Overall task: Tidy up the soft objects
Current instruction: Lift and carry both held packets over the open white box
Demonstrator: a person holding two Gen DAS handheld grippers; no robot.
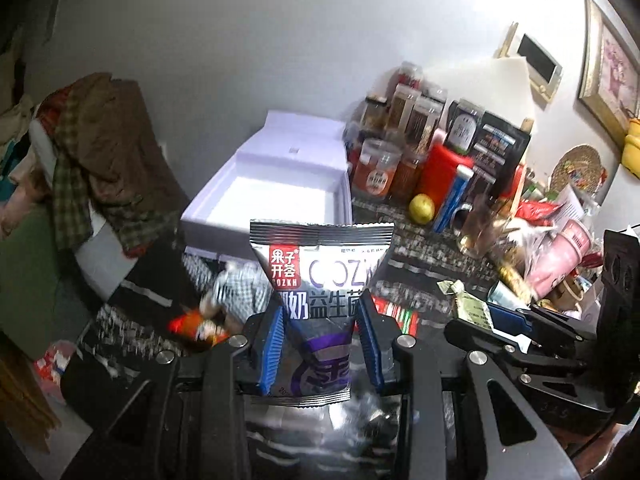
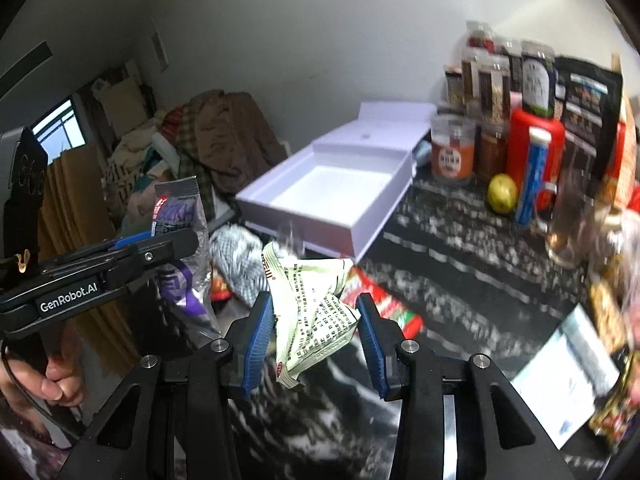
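Desk: dark, white-speckled desk (image 2: pixel 460 240), crowded with jars and packets along its far right.
Box: open white rectangular cardboard box (image 1: pixel 276 196), far centre, looks empty and the likely destination.
Silver packet: grey-and-purple foil snack packet (image 1: pixel 320 276), upright, above the desk just near of the box.
Green packet: crumpled pale-green printed sachet (image 2: pixel 316 312), right of the silver one, also lifted.
Left gripper (image 1: pixel 323 344): jaws clenched on the silver packet's lower half.
Right gripper (image 2: pixel 316 340): jaws apart; left pad touches the sachet, real hold unclear.
Risk: sachet may slip out; slick foil may slide if tilted.
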